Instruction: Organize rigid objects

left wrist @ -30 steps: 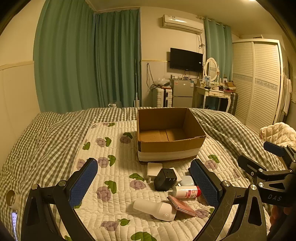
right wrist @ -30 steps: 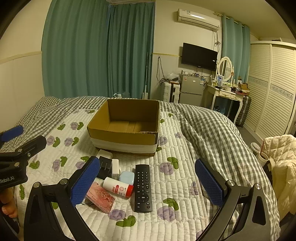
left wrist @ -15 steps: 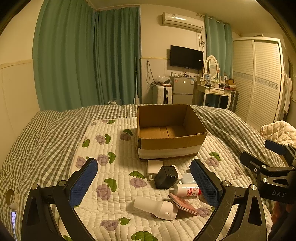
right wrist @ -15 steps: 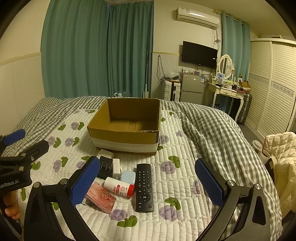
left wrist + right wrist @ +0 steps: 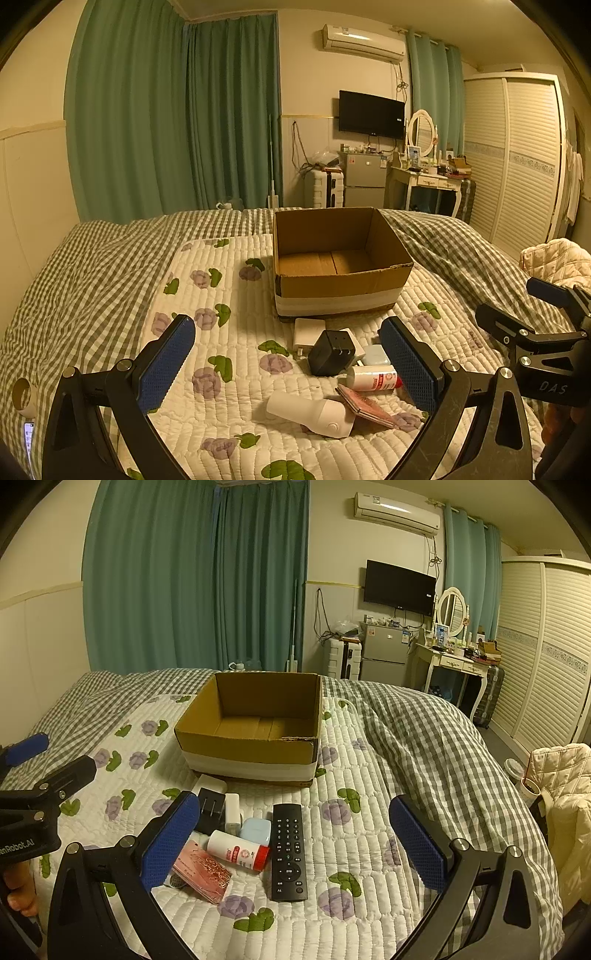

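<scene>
An open, empty cardboard box (image 5: 343, 284) (image 5: 255, 749) stands on the quilted bed. In front of it lies a pile: a black charger (image 5: 330, 352) (image 5: 210, 808), a white adapter (image 5: 308, 332), a white bottle with a red cap (image 5: 373, 377) (image 5: 238, 850), a pale blue case (image 5: 255, 829), a black remote (image 5: 289, 850), a pink packet of clips (image 5: 203, 869) and a white handheld device (image 5: 310, 413). My left gripper (image 5: 288, 363) is open and empty above the pile. My right gripper (image 5: 293, 842) is open and empty over the remote.
The flowered quilt (image 5: 221, 332) covers a checked duvet (image 5: 424, 738). A cream jacket (image 5: 565, 812) lies off the bed's right side. Green curtains, a wall TV, a small fridge and a dressing table stand beyond the bed. Each gripper shows at the edge of the other's view.
Both views have shifted slightly; the box and pile sit a little lower and nearer in frame. Both grippers stay open and nothing on the bed has moved.
</scene>
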Demonstrator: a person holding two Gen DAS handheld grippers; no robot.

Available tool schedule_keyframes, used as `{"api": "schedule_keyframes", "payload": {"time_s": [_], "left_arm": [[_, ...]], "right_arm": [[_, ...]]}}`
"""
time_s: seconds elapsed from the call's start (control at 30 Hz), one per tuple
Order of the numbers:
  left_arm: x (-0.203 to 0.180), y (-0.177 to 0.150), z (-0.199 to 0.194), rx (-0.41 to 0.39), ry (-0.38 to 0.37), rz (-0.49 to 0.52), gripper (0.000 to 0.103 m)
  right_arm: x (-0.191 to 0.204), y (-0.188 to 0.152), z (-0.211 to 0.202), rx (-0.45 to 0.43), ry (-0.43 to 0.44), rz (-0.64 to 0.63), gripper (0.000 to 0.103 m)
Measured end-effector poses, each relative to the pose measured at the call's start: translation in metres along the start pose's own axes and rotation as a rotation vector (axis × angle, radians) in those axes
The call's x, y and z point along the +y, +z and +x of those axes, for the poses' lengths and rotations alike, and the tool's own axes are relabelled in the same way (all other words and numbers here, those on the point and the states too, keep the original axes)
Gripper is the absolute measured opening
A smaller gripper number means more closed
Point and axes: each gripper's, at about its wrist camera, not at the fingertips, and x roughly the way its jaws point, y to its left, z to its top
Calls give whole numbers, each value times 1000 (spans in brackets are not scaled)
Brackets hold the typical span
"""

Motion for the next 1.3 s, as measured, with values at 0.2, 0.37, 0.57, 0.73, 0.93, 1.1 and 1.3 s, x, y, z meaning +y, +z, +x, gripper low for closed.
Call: {"api": "schedule_keyframes", "payload": {"time_s": [0.2, 0.37, 0.57, 0.73, 0.93, 1.1, 1.3], "left_arm": [[2, 1, 1, 5, 10, -7, 102], [3, -1, 4, 18, 26, -5, 102], [5, -14, 18, 95, 81, 12, 102], [10, -34, 41, 188, 123, 24, 102], [14, -54, 62, 282, 134, 42, 102], [14, -63, 73, 342, 110, 39, 102], [-8, -72, 90, 429, -2, 27, 102]], "right_arm": [[1, 0, 1, 7, 3, 1, 103], [-1, 0, 3, 19, 8, 11, 103], [5, -4, 11, 57, 36, -18, 103], [30, -30, 40, 191, 124, -118, 102], [78, -70, 85, 340, 188, -278, 73], [86, -82, 109, 394, 229, -268, 27], [64, -65, 97, 349, 240, -200, 17]]}}
